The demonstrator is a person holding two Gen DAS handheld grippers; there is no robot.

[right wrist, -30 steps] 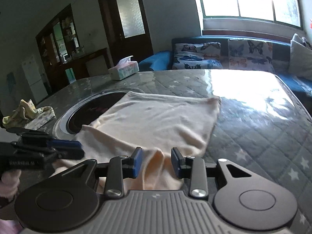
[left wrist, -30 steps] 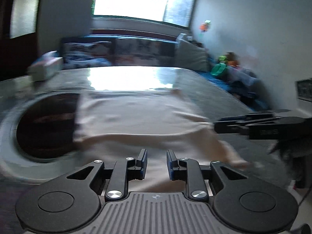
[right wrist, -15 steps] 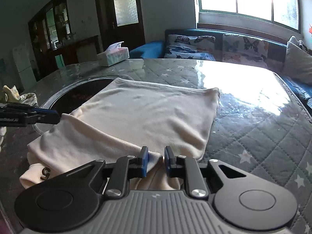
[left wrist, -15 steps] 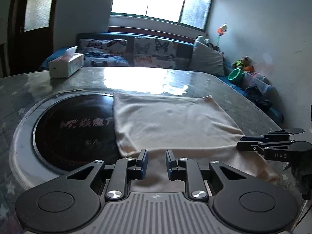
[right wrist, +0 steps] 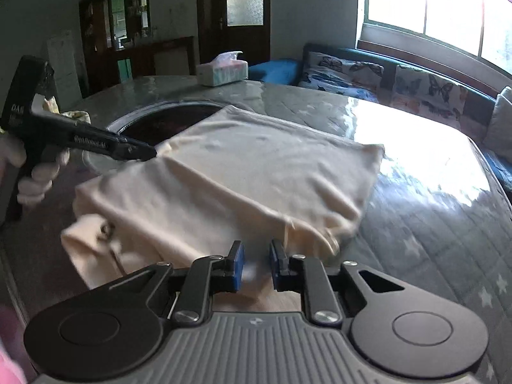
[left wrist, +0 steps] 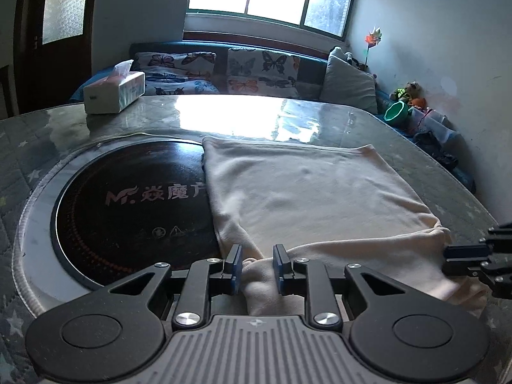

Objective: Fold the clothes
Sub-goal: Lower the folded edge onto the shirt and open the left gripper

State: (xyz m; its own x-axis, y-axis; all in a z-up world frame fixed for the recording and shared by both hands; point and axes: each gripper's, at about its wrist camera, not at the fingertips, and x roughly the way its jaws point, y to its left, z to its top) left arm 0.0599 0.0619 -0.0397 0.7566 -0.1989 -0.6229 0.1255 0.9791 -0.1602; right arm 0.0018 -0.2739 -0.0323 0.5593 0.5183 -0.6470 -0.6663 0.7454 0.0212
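Note:
A cream garment (left wrist: 307, 198) lies on the quilted table, its near part doubled over in a fold (right wrist: 179, 201). My left gripper (left wrist: 256, 267) has its jaws a little apart with bunched cream cloth between them at the fold's left end; it shows from the side in the right wrist view (right wrist: 140, 153) with its tips at the cloth's left corner. My right gripper (right wrist: 254, 267) has its jaws a little apart with cloth between them at the fold's right end; it shows in the left wrist view (left wrist: 454, 252) touching the fold's right corner.
A round black induction hob (left wrist: 128, 204) is set in the table under the garment's left edge. A tissue box (left wrist: 113, 92) stands at the far left. A sofa with butterfly cushions (left wrist: 249, 70) lies behind. A crumpled cloth (right wrist: 73, 115) lies at the left.
Both grippers have moved forward over the table, carrying the garment's near edge onto the rest, so the fold now lies farther across the cloth.

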